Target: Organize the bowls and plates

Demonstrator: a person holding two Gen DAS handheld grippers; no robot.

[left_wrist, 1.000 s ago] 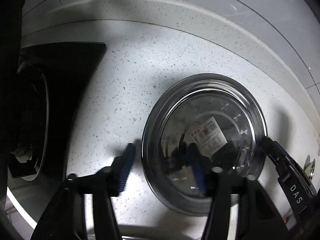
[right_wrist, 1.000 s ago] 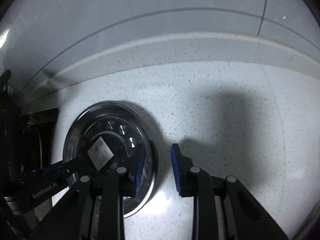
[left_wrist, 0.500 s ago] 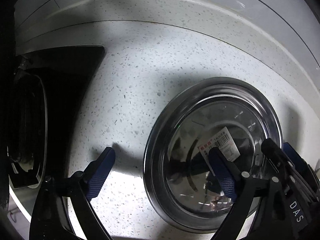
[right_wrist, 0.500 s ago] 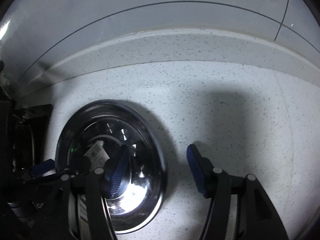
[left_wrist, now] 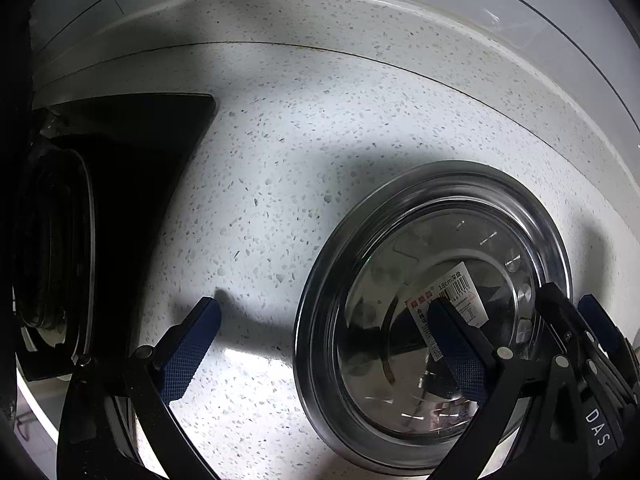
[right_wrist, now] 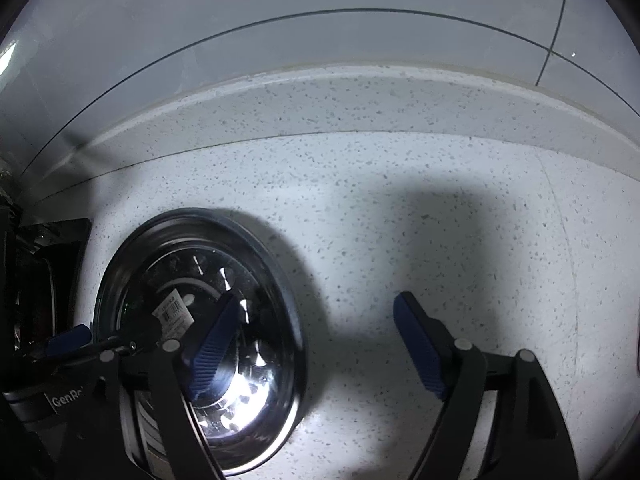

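One steel bowl [left_wrist: 432,312] is seen resting upright on the speckled white tabletop [left_wrist: 304,152], a barcode sticker [left_wrist: 456,296] lying in its bottom; as a round thing it offers no long axis, so only the rim matters for a grip; whether a second dish is nested under it cannot be told. Both claws straddle that rim from opposite sides; the left claw [left_wrist: 320,344] is spread wide, one blue pad [left_wrist: 188,352] over bare tabletop outside the near-left rim and the other over the bowl's inside, neither pad being pressed on the metal. The right claw [right_wrist: 316,344] is likewise wide, one pad [right_wrist: 212,344] hanging over the bowl's interior and the other [right_wrist: 416,344] over the tabletop beyond the right rim; nothing is gripped by it. Both sets of jaws have just been opening, with the bowl's wall between them yet untouched; the bowl is judged to have been set down and let go. From the left claw the bowl lies to the right, from the right claw to the left; both are equally near, so either could be closed on the rim again. A black hob [left_wrist: 120,200] is seen at the far left, well apart from the bowl; a low upstand and tiled wall [right_wrist: 320,8] close the scene behind.
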